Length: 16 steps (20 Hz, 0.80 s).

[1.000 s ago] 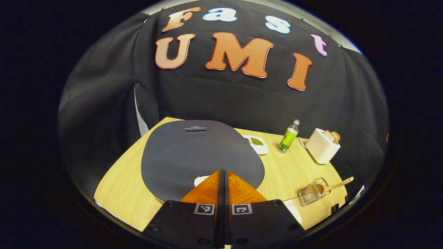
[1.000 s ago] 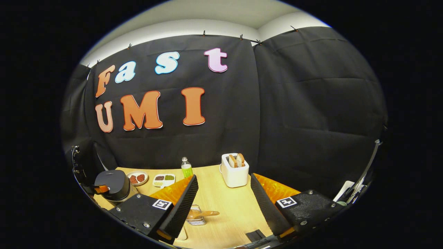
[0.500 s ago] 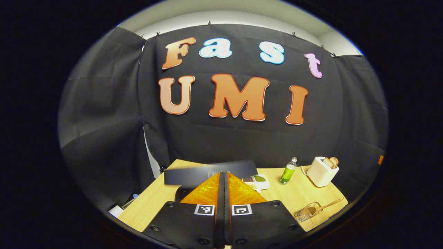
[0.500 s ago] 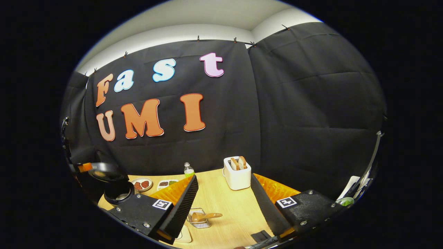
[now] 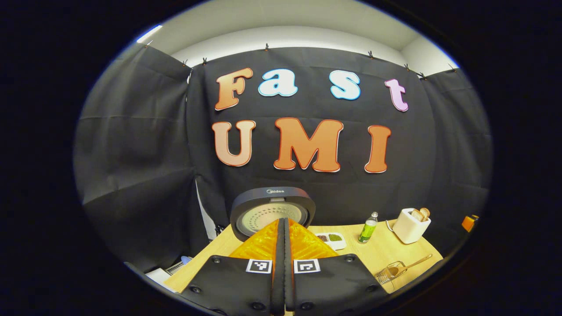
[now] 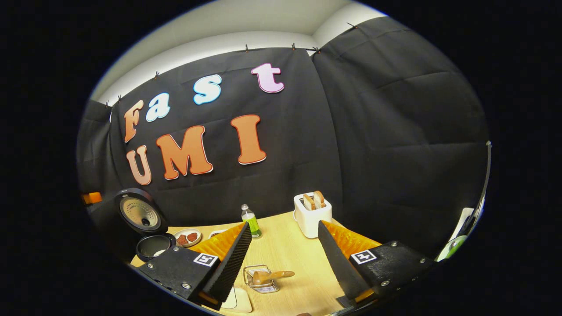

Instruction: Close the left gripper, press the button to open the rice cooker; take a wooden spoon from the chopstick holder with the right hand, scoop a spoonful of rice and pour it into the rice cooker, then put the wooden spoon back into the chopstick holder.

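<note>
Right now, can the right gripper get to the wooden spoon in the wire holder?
Probably yes. The right gripper is open, and the wooden spoon lies in the chopstick holder just ahead between its fingers, with nothing in between.

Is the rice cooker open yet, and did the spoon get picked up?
Open, yes: the rice cooker lid stands up. The left gripper is shut. The right gripper is open above the wooden spoon, which lies in the chopstick holder. Grabbing, scooping, pouring and returning remain.

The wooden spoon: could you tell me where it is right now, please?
The wooden spoon lies in the wire chopstick holder on the table, between the open right gripper fingers in the right gripper view, nearer than the toaster.
</note>
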Each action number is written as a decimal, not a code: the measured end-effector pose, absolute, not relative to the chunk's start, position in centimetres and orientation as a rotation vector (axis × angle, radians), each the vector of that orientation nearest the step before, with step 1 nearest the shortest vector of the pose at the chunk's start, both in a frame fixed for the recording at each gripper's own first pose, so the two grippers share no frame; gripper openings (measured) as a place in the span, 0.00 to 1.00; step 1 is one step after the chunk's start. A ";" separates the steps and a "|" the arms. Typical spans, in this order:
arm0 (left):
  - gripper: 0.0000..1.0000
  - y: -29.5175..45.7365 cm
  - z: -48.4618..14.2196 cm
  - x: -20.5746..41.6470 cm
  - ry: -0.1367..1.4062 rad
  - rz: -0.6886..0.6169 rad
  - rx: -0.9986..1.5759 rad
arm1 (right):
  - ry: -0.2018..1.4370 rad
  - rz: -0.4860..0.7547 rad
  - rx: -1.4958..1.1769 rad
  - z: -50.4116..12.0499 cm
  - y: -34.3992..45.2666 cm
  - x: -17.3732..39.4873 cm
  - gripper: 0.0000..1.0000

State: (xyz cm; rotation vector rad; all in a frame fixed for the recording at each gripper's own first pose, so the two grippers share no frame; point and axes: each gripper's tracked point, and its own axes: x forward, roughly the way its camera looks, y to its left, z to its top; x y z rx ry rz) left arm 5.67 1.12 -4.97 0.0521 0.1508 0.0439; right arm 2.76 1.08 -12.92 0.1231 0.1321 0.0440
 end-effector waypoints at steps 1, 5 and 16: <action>0.05 1.7 -4.2 5.3 0.133 0.065 0.058 | 0.138 0.048 0.131 -13.8 1.3 3.0 0.94; 0.07 3.5 -2.5 3.4 0.102 0.130 0.069 | 0.179 0.075 0.138 -17.9 2.3 4.4 0.94; 0.58 6.3 1.5 0.6 0.013 0.221 -0.029 | 0.402 0.095 0.314 -29.3 4.0 6.2 0.95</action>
